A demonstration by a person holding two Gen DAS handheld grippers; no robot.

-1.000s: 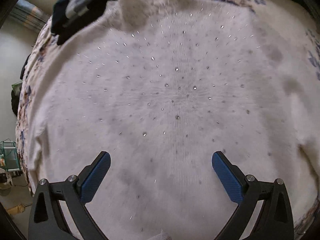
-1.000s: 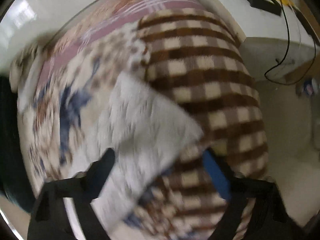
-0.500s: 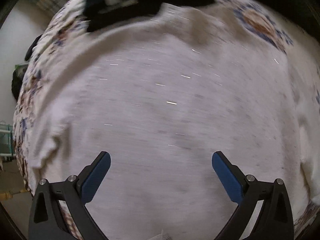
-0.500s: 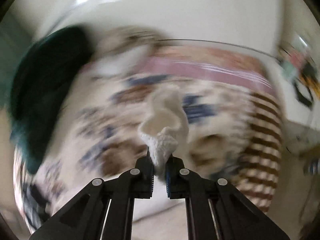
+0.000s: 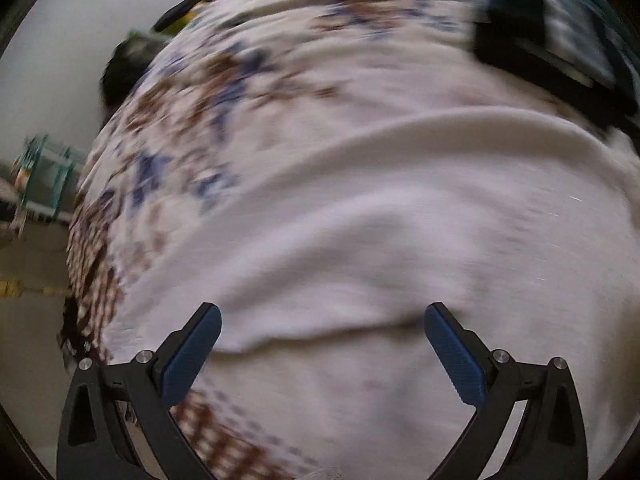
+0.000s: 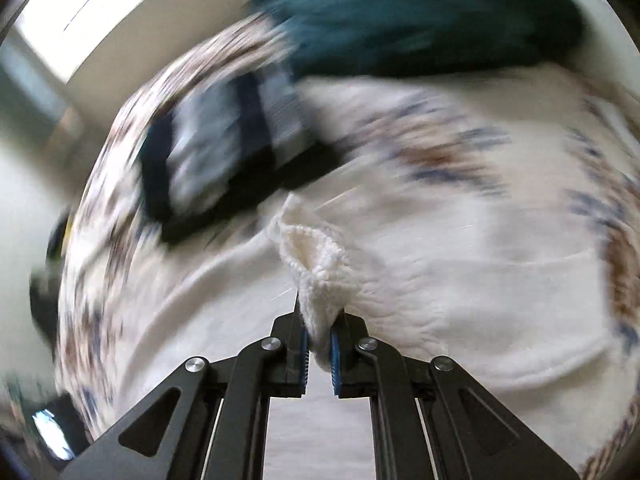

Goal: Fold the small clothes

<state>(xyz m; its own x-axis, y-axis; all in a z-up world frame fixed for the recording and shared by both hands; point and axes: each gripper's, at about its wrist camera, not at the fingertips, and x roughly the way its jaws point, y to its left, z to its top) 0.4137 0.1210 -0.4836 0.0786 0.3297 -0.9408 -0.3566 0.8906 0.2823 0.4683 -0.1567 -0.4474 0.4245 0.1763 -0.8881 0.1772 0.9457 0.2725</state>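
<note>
A: Entry. State of the right hand-held gripper (image 6: pixel 318 346)?

B: Jaws nearly together, pinching a knitted edge of the white sweater (image 6: pixel 460 280). The pinched fabric rises in a bunched fold straight ahead of the fingertips. Frame is motion-blurred.

A: Left hand-held gripper (image 5: pixel 322 354)?

B: Jaws wide, nothing between them. The blue pads (image 5: pixel 191 354) stand over the sweater's lower edge; contact cannot be confirmed.

A: Where does the garment lie?

B: Spread on the patterned bedspread (image 5: pixel 192 128) of a bed. In the left view the sweater fills the centre and right; bedspread shows up and to the left. A dark striped garment (image 6: pixel 224 148) lies just beyond the sweater, and a teal garment (image 6: pixel 420 12) farther off.

A: Relation governing the next move?

B: Judgement: the sweater body extends ahead and to the right of the right hand-held gripper, so the held edge would need carrying across that body to make a fold. The right hand has the cloth; the left is free to pin or take a second point.
</note>
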